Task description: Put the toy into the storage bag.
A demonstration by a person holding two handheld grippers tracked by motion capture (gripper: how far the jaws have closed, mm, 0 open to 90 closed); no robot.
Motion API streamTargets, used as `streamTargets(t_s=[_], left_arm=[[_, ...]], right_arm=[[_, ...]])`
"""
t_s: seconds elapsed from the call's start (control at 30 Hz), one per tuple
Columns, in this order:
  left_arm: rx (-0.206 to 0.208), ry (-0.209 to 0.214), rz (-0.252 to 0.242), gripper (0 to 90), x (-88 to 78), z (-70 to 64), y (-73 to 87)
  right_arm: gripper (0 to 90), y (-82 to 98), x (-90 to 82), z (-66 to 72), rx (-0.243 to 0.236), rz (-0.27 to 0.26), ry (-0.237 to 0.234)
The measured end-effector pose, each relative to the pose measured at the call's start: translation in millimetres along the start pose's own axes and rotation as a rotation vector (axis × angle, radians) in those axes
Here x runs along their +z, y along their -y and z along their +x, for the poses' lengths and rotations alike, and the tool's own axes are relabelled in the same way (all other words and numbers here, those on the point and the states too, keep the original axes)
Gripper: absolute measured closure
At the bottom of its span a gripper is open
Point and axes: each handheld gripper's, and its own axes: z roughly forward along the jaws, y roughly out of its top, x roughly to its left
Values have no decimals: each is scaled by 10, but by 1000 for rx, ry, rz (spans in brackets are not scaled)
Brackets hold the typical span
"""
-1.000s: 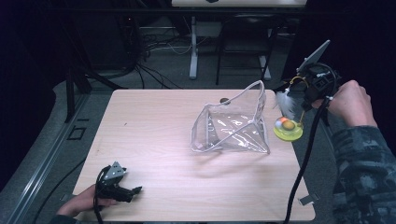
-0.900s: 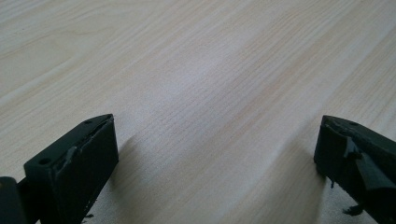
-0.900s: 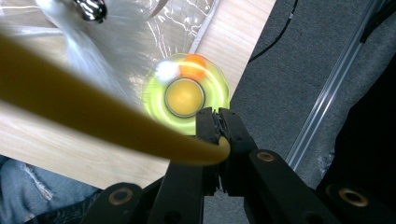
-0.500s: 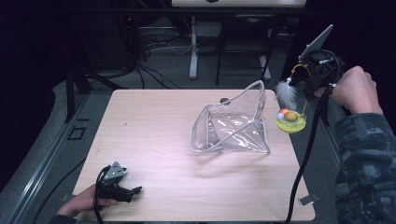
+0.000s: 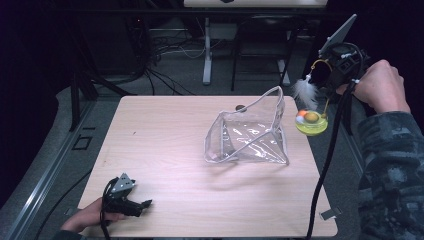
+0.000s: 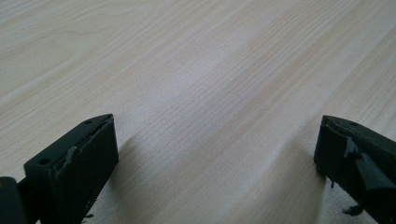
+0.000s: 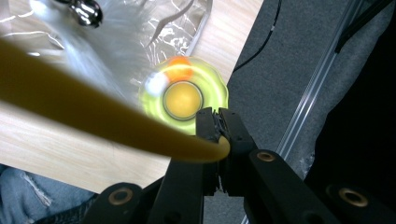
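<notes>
Right gripper (image 7: 218, 122) – clamps curved yellow wand (image 7: 93, 112) | left gripper (image 6: 215, 154) – agape on woodgrain table (image 6: 210, 70)

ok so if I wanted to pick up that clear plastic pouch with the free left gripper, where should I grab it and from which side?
Probably the raised white-edged rim of the clear pouch. It stands up off the table as a thin edge, so open jaws could close across it from above, coming in from the left. The flat lower panel lies against the wood and looks hard to pinch. The left gripper is open.
</notes>
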Motion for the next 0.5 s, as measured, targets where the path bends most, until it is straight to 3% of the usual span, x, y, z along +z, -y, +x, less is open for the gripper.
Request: streamTargets(t_s=[0.5], left_arm=[[1, 0, 0, 0, 0, 0, 0]], right_arm=[[874, -194, -208, 195, -41, -52, 10]])
